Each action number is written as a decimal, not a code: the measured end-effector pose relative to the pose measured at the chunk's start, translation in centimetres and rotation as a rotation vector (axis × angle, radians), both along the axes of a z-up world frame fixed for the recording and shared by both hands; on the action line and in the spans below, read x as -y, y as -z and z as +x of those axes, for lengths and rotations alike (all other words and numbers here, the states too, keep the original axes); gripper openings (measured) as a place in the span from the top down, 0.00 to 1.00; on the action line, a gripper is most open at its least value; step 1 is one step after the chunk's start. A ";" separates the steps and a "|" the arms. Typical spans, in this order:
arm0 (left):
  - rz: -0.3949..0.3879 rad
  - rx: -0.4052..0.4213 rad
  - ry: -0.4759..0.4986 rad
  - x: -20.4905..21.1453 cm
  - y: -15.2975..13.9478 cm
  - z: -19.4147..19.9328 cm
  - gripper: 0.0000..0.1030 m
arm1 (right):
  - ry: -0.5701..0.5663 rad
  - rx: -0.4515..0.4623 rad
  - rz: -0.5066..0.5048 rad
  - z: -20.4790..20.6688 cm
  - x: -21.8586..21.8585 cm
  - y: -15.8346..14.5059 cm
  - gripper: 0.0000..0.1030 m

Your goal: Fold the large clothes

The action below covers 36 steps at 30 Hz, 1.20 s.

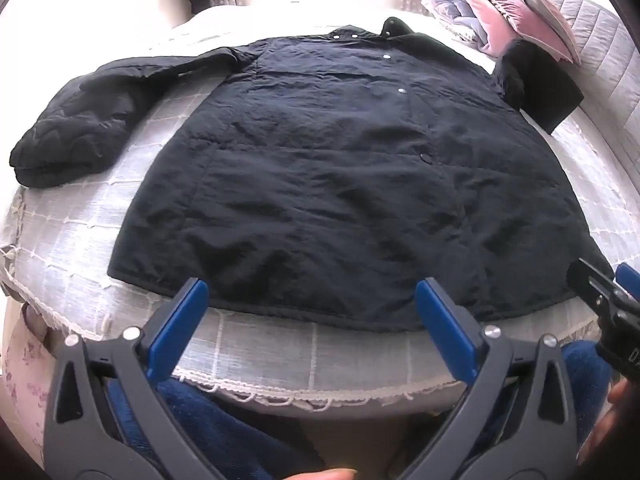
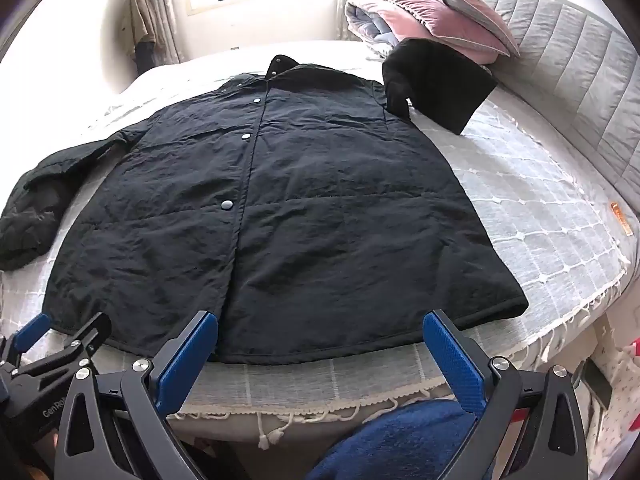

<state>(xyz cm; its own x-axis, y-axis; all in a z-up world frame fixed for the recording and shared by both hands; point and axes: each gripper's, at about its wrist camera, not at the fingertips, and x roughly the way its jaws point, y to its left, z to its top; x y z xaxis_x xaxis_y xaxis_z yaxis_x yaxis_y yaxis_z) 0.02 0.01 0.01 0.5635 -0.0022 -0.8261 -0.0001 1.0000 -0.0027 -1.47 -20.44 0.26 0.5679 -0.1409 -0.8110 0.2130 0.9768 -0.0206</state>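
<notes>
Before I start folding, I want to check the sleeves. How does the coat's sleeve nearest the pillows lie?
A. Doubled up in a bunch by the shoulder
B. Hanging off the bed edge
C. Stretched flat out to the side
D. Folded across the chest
A: the sleeve sits bunched beside the shoulder of the black coat, next to the pink pillow, while the other sleeve lies spread out on the bed.
</notes>
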 end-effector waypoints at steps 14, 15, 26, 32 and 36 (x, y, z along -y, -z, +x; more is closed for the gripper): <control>0.009 -0.002 -0.006 0.2 0.6 -0.2 0.00 | -0.005 -0.007 0.009 0.1 0.4 0.8 0.00; 0.013 -0.002 -0.008 0.2 0.6 -0.2 0.00 | -0.005 -0.006 0.009 0.1 0.4 0.8 0.00; 0.063 0.011 -0.027 -0.1 0.3 -0.1 0.00 | -0.012 -0.004 0.005 0.2 0.0 1.2 0.00; 0.033 0.012 -0.026 -0.4 0.3 0.1 0.00 | -0.024 -0.015 0.008 0.4 -0.4 1.1 0.00; 0.048 0.010 -0.024 -0.3 0.4 0.3 0.00 | -0.026 -0.032 -0.003 0.6 -0.5 1.3 0.00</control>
<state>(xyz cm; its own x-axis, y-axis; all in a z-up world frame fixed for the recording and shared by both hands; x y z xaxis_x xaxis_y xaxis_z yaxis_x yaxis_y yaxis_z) 0.30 0.31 -0.35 0.5715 0.0511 -0.8190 -0.0241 0.9987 0.0455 -0.90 -19.97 -1.03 0.5452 -0.1295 -0.8283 0.1871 0.9819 -0.0303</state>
